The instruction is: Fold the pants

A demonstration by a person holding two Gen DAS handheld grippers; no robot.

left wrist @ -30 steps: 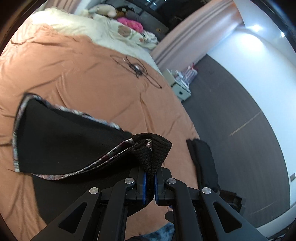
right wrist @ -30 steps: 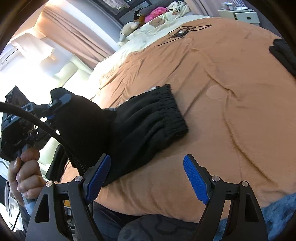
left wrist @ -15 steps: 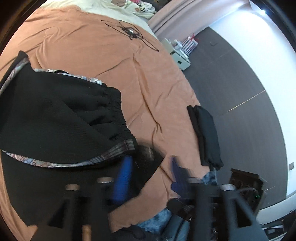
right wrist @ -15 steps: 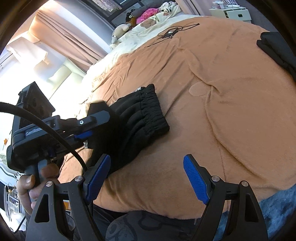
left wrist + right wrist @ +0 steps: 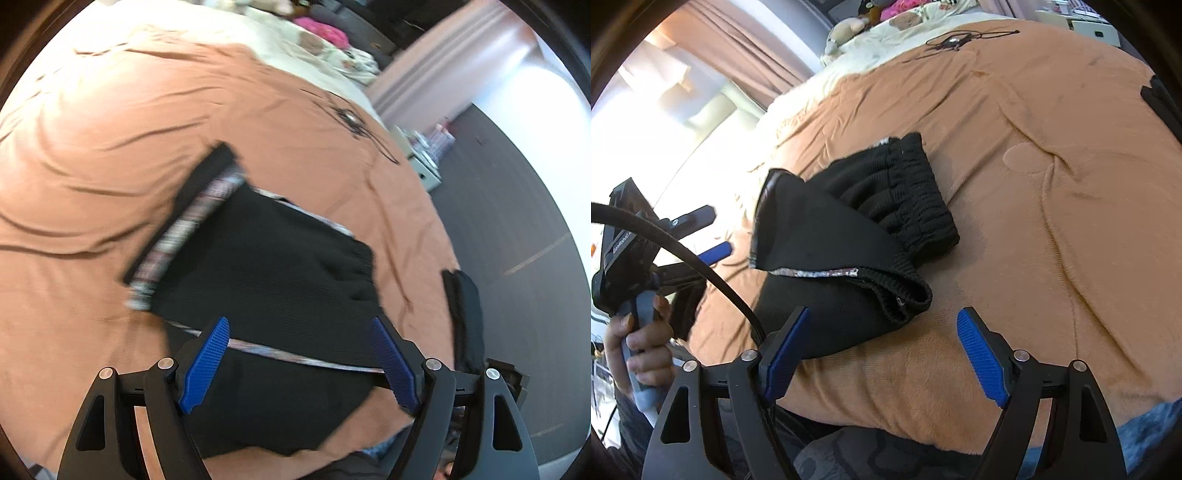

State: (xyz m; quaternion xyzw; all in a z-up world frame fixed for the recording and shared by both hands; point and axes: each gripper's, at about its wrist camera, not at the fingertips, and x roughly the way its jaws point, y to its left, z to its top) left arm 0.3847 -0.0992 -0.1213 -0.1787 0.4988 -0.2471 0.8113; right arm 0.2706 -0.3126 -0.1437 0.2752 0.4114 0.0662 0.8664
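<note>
Black pants (image 5: 273, 266) with a patterned side stripe lie folded on the orange bedspread (image 5: 110, 147), ribbed waistband to the right. My left gripper (image 5: 298, 325) hovers at the near edge of the pants; its jaws are opening and the blue pads touch nothing. In the right wrist view the pants (image 5: 827, 229) form a loose folded stack with a cuff curled at the front. My right gripper (image 5: 883, 314) stands open just short of that cuff, holding nothing. A hand (image 5: 642, 332) holds the left gripper (image 5: 709, 234) beside the stack's left edge.
A second dark folded garment (image 5: 463, 317) lies at the bed's right edge. A black cable (image 5: 956, 38) sprawls on the far bedspread. Pillows and soft toys (image 5: 846, 29) sit at the head, and a white nightstand (image 5: 424, 162) stands on the dark floor.
My left gripper let go of the pants cuff, opened wide and drew back low. The folded-over leg now rests on the stack. The right gripper stayed open and barely shifted.
</note>
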